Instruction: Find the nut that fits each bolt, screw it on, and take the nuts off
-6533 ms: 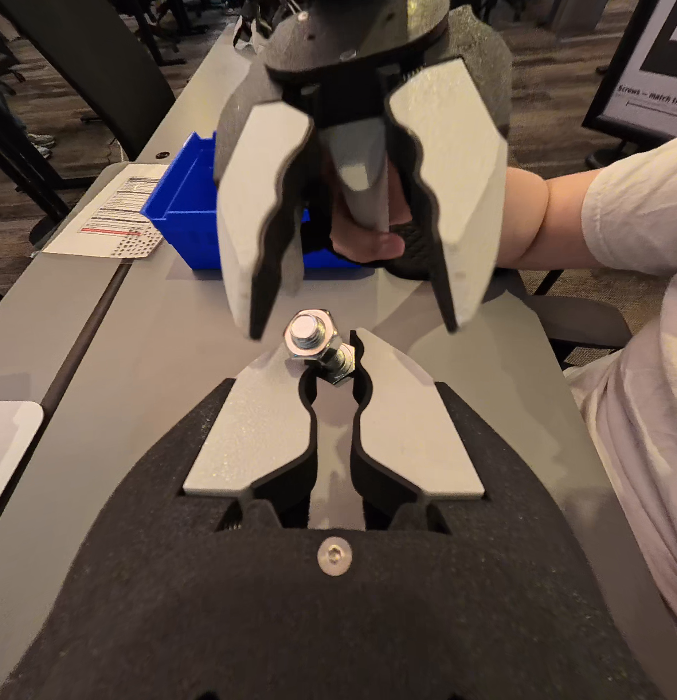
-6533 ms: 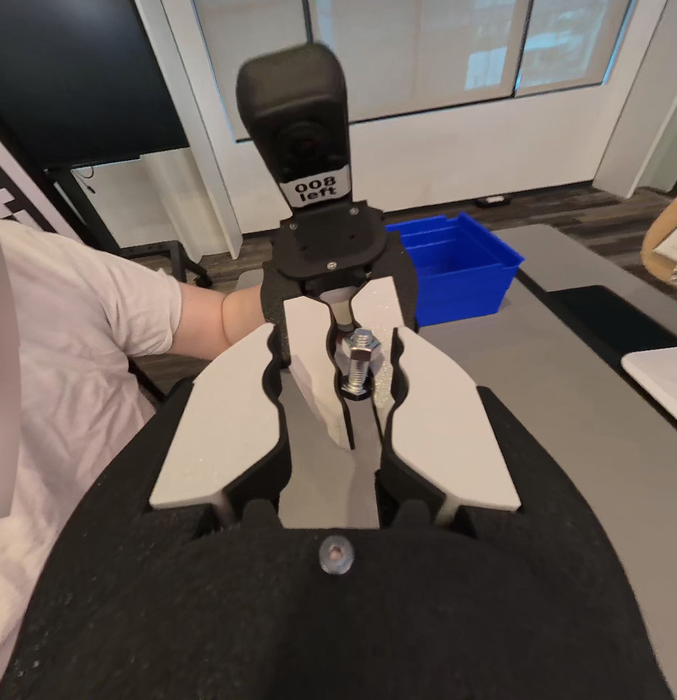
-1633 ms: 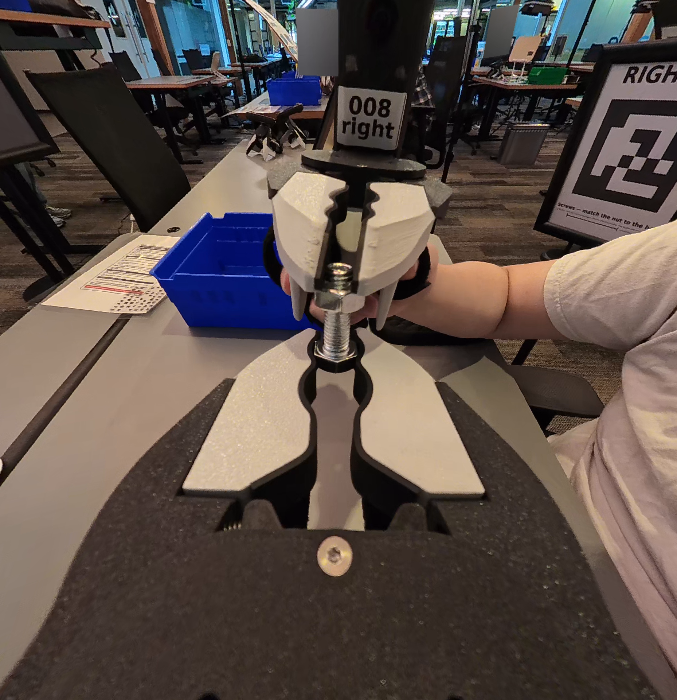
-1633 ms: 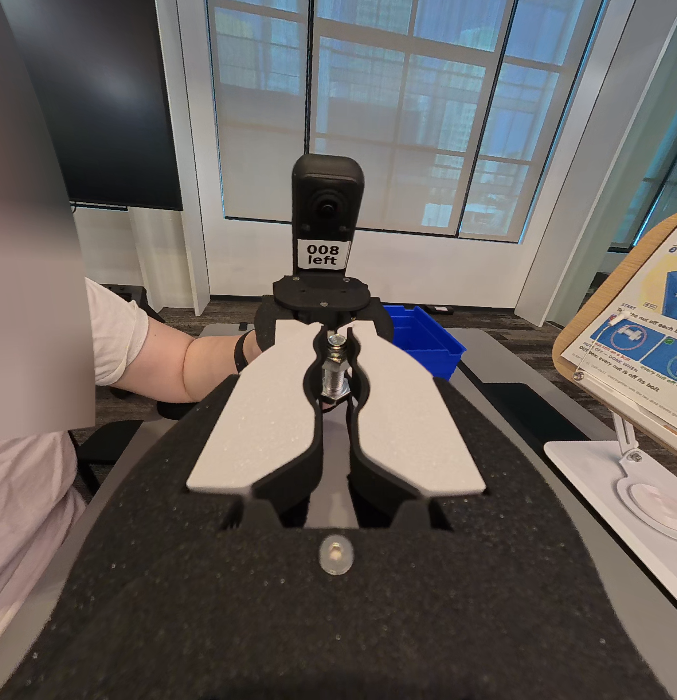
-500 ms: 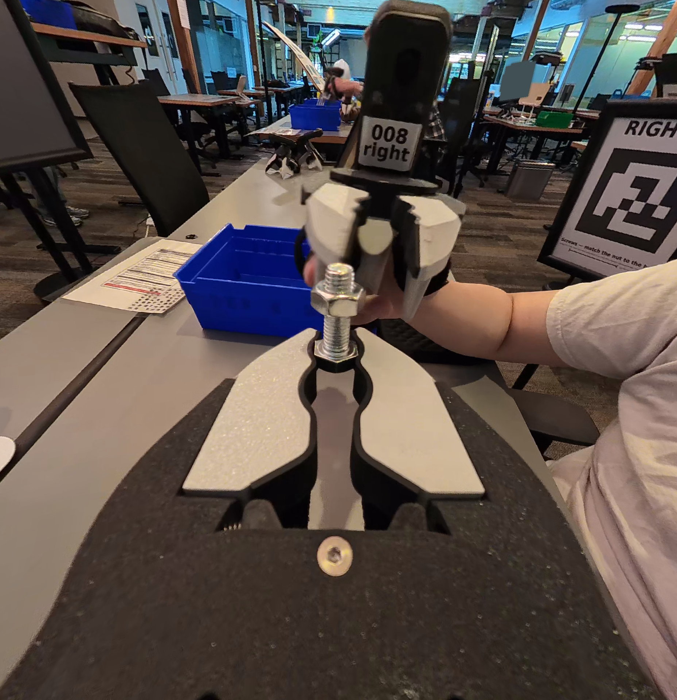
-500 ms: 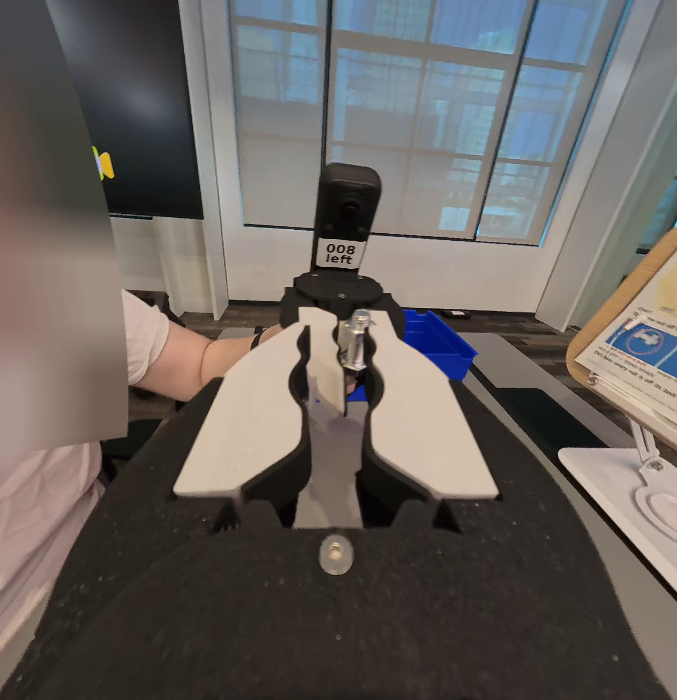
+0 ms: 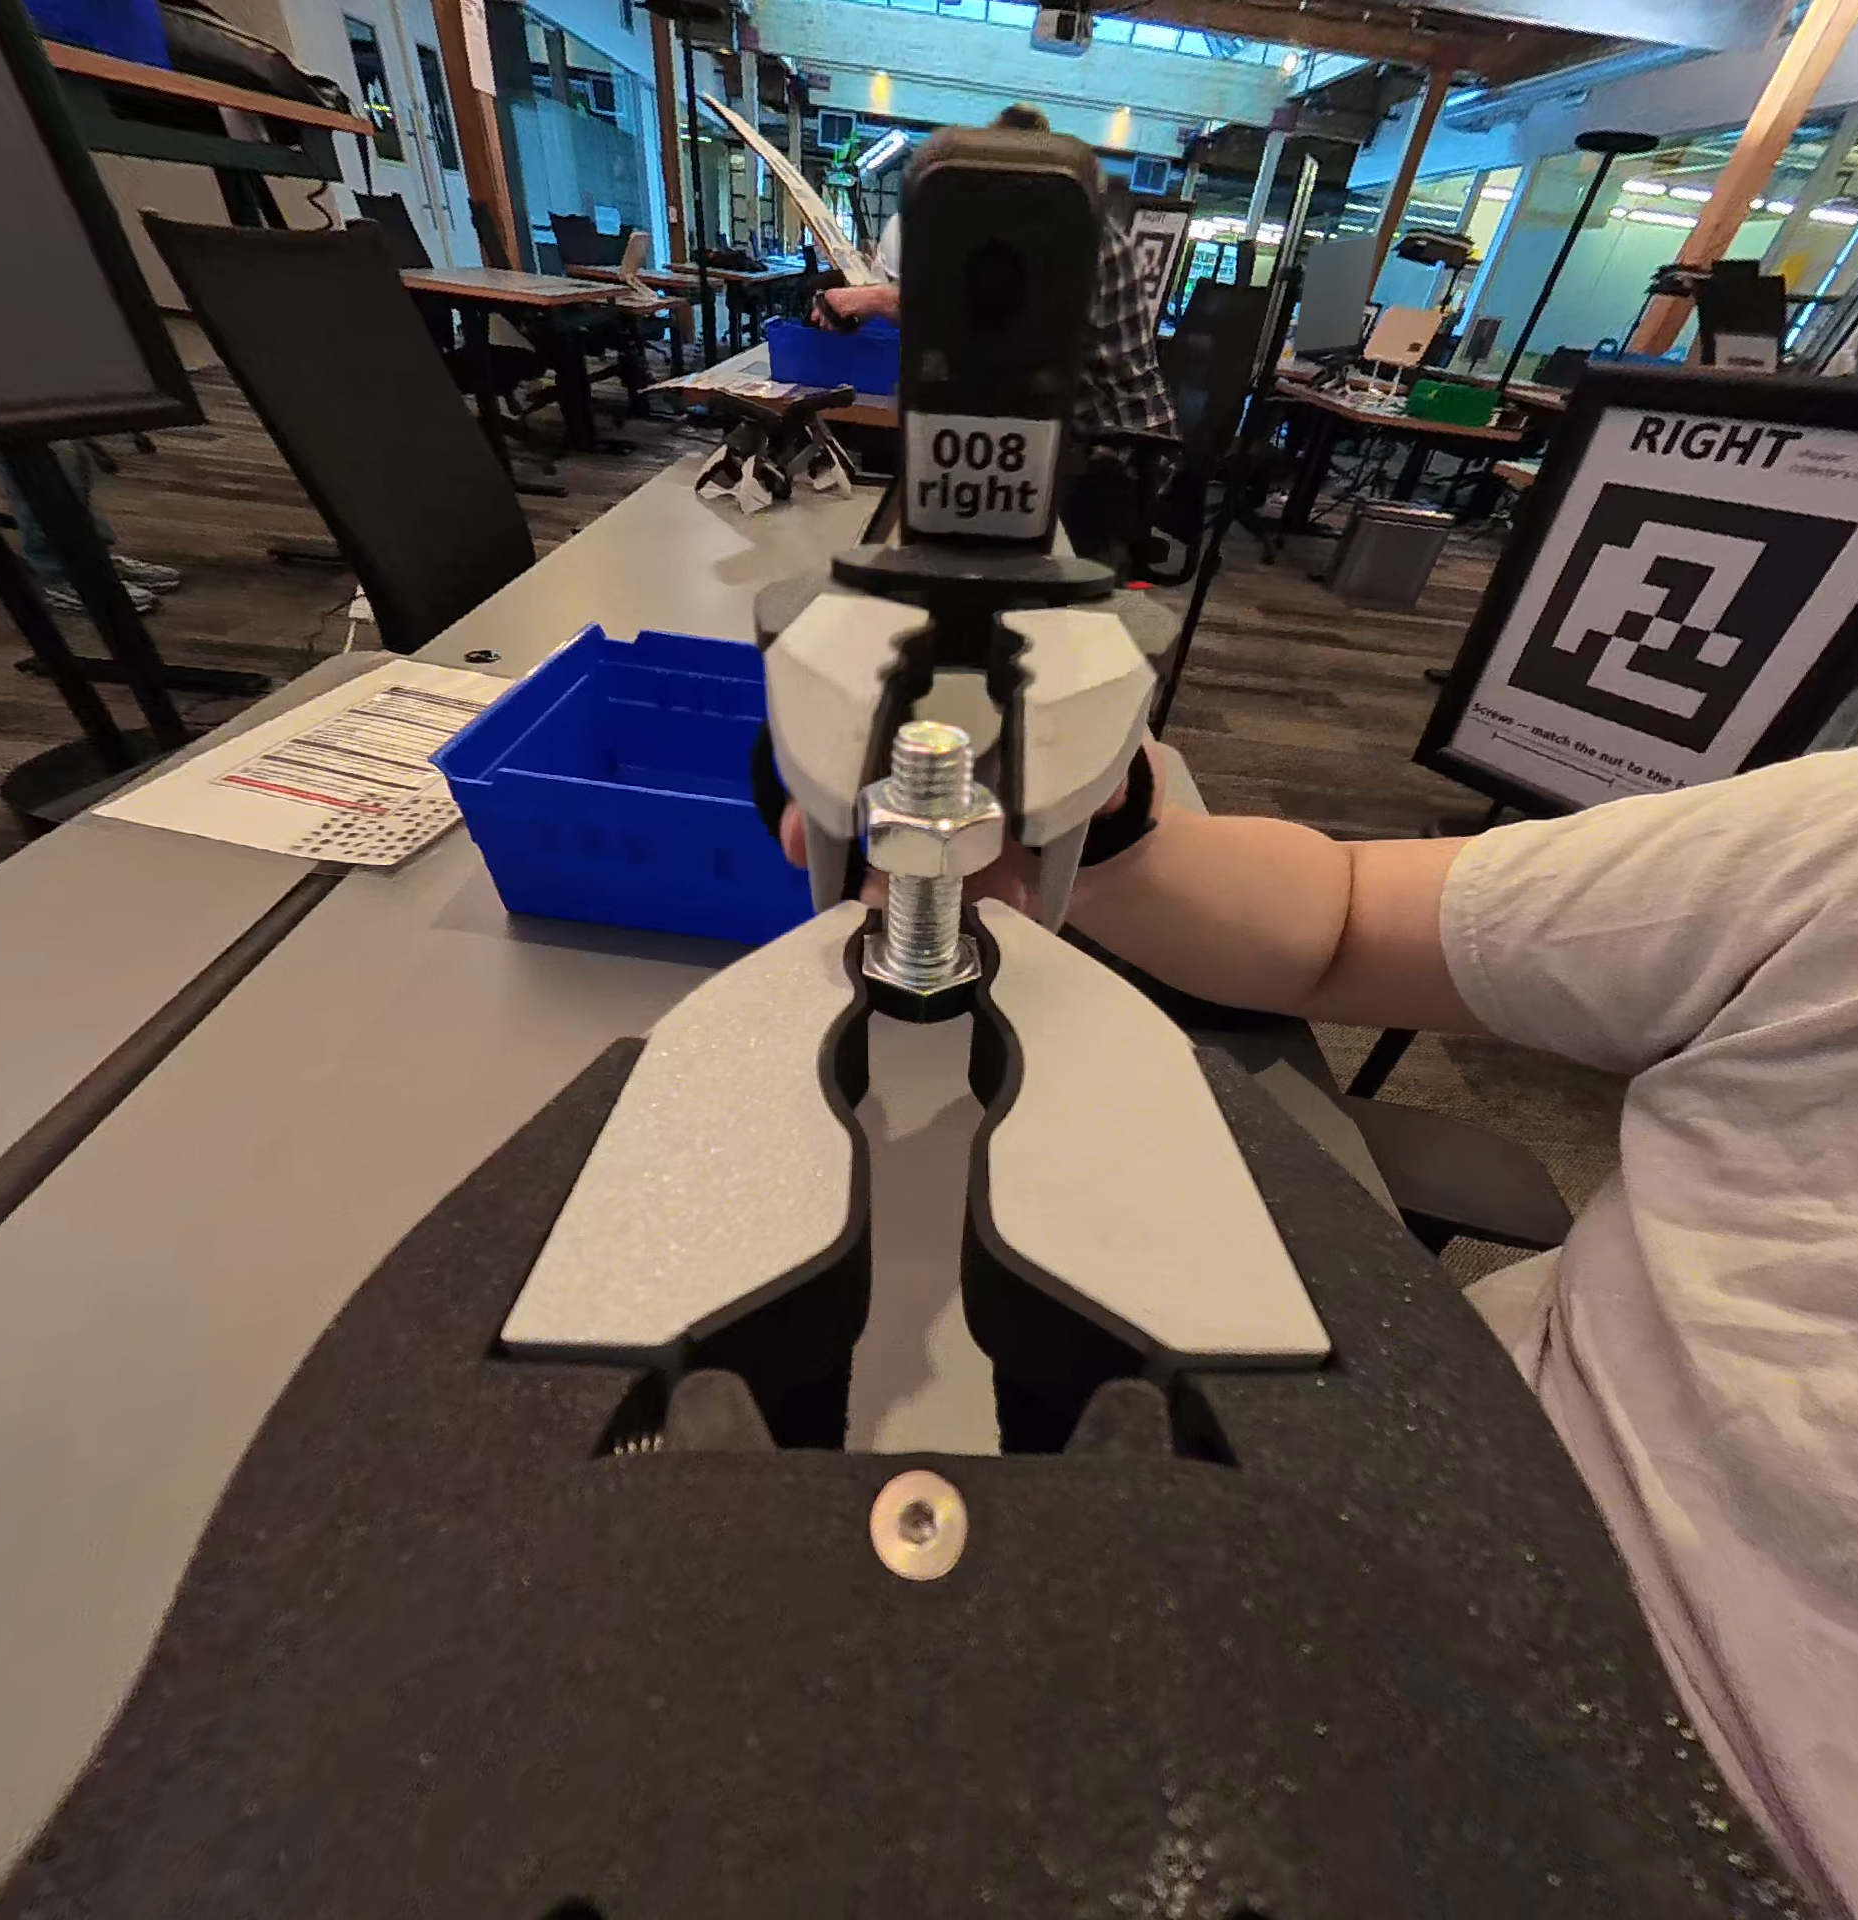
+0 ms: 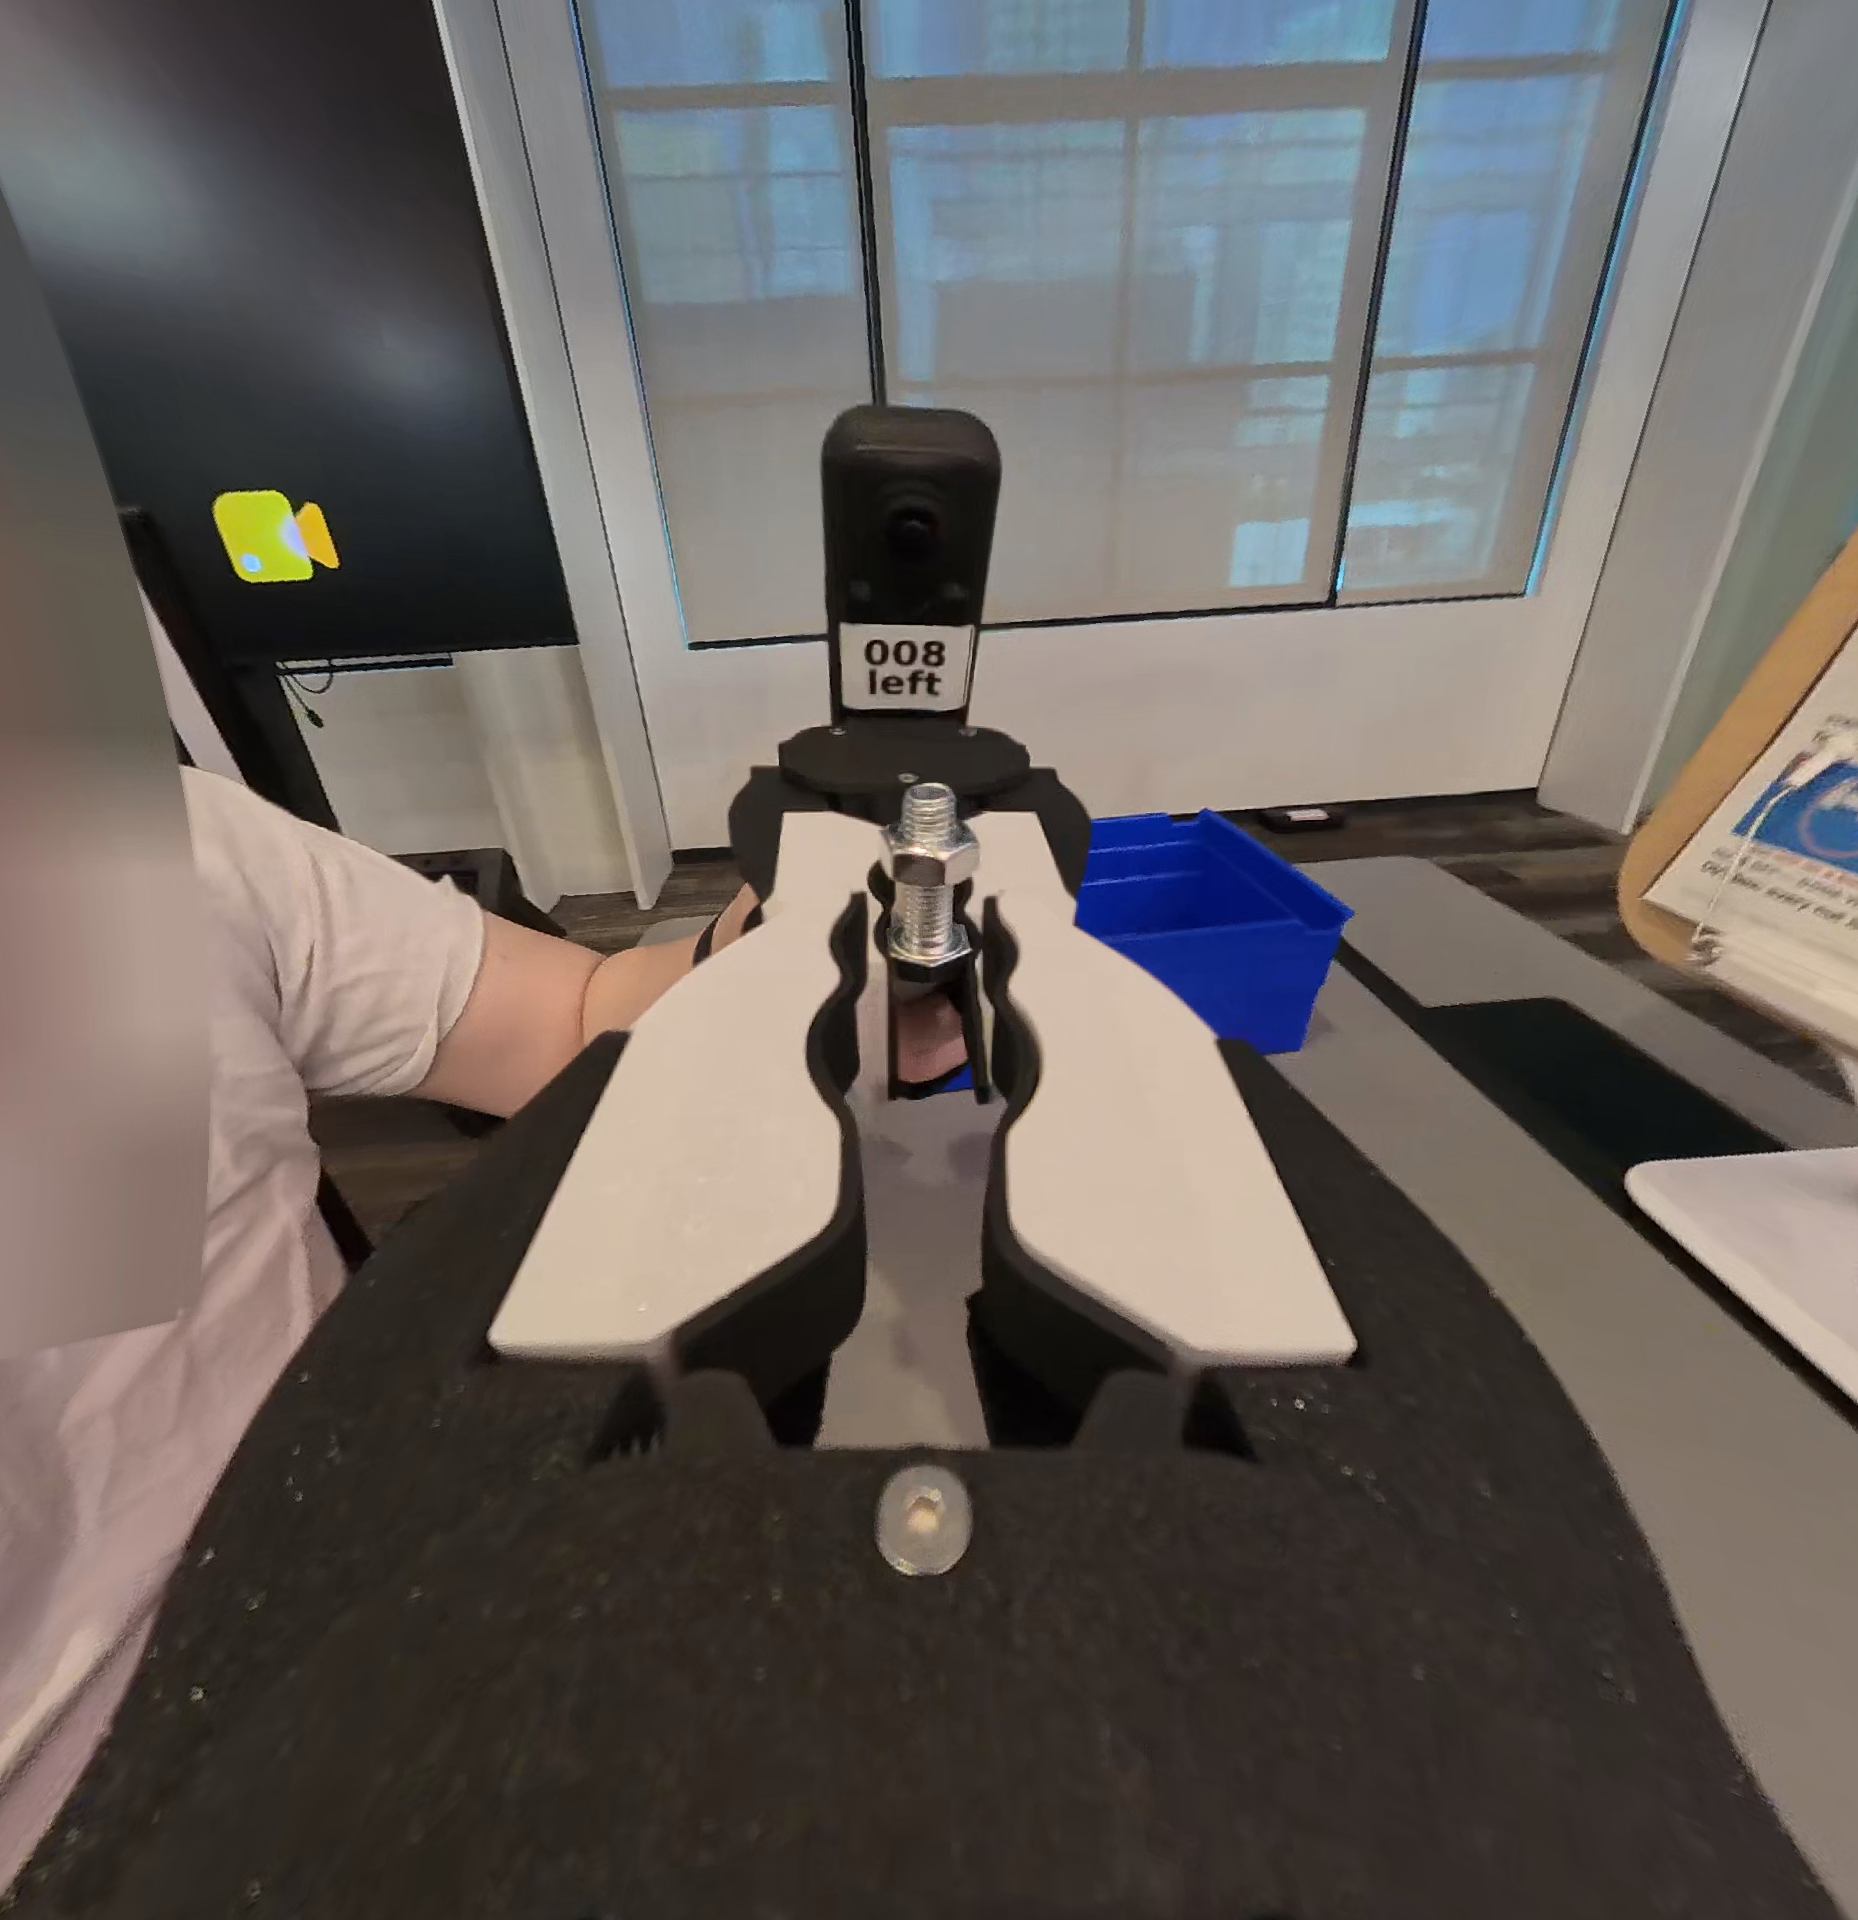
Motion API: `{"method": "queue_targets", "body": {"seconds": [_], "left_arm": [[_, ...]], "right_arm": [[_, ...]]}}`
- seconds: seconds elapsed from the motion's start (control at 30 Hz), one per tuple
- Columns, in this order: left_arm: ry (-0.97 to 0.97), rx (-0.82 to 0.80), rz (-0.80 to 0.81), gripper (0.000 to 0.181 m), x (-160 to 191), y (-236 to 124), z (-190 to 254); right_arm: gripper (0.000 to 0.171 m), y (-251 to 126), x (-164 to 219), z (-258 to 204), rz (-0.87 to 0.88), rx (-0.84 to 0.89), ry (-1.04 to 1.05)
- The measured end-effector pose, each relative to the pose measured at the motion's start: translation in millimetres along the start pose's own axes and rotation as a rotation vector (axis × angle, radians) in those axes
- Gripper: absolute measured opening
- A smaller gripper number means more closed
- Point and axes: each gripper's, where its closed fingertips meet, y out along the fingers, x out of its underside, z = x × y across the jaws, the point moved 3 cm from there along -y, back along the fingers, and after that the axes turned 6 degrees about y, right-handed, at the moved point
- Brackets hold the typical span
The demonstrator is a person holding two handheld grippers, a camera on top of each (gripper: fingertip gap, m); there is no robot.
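Left gripper (image 7: 921, 940) jaws pinched on bolt (image 7: 923, 894) head, right at the tips; shank stands upright above them, threads up. Right gripper (image 8: 925, 935) jaws parted, not touching anything; from the right wrist view, bolt sits just past their tips, nearly centred in the gap. Nut (image 7: 933, 829) partway up the shank, a few threads bare above it, well clear of the head.

Handling, as judgement: steel, rigid, small and light; no crush risk. Smooth plated flats, so likely slippery under flat pads. Best taken across two opposite flats of the nut, squarely, tips only; threads poor for gripping and easy to slip on. Head hold low in the left jaws looks adequate to resist torque, but could rotate if nut binds.

Farther out: blue bin (image 7: 634, 774) beyond and left of left jaws, on grey table (image 7: 229, 1039); printed sheet (image 7: 353, 758) left of the bin.
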Motion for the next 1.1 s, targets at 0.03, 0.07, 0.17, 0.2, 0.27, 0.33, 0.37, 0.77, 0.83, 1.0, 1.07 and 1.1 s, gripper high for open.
{"method": "queue_targets", "body": {"seconds": [0.03,0.07,0.17,0.2,0.27,0.33,0.37,0.77,0.83,1.0,1.07,1.1], "left_arm": [[0.002,0.003,-0.002,0.014,0,1,1],[0.001,0.007,-0.002,0.014,1,1,2],[-0.001,0.013,-0.009,0.014,2,3,2],[-0.004,0.016,-0.009,0.014,3,3,2],[-0.010,0.022,-0.010,0.014,4,4,3],[-0.010,0.032,-0.009,0.014,4,4,4],[-0.009,0.033,-0.009,0.014,4,5,4],[-0.007,-0.011,-0.011,0.043,-1,-2,-3],[0.011,-0.028,-0.025,0.041,-2,-4,-4],[0.039,-0.056,-0.086,0.036,1,-6,-4],[0.042,-0.067,-0.123,0.035,4,-6,-5],[0.039,-0.075,-0.132,0.035,5,-6,-6]], "right_arm": [[0.020,2,2,1,-0.002,-0.004,0.013],[0.020,3,4,1,-0.001,-0.005,0.019],[0.016,7,8,0,0.002,-0.014,0.019],[0.015,9,9,0,-0.004,-0.018,0.019],[0.013,10,11,-1,-0.004,-0.023,0.017],[0.009,10,11,0,0.010,-0.024,0.017],[0.009,10,12,0,0.018,-0.032,0.025],[0.009,-43,-28,26,0.051,-0.026,0.244],[0.009,-76,-26,41,-0.175,0.158,0.213],[0.009,-246,40,104,-0.833,0.955,0.313],[0.010,-299,62,115,-0.941,1.126,0.467],[0.010,-318,71,120,-0.978,1.180,0.527]]}}
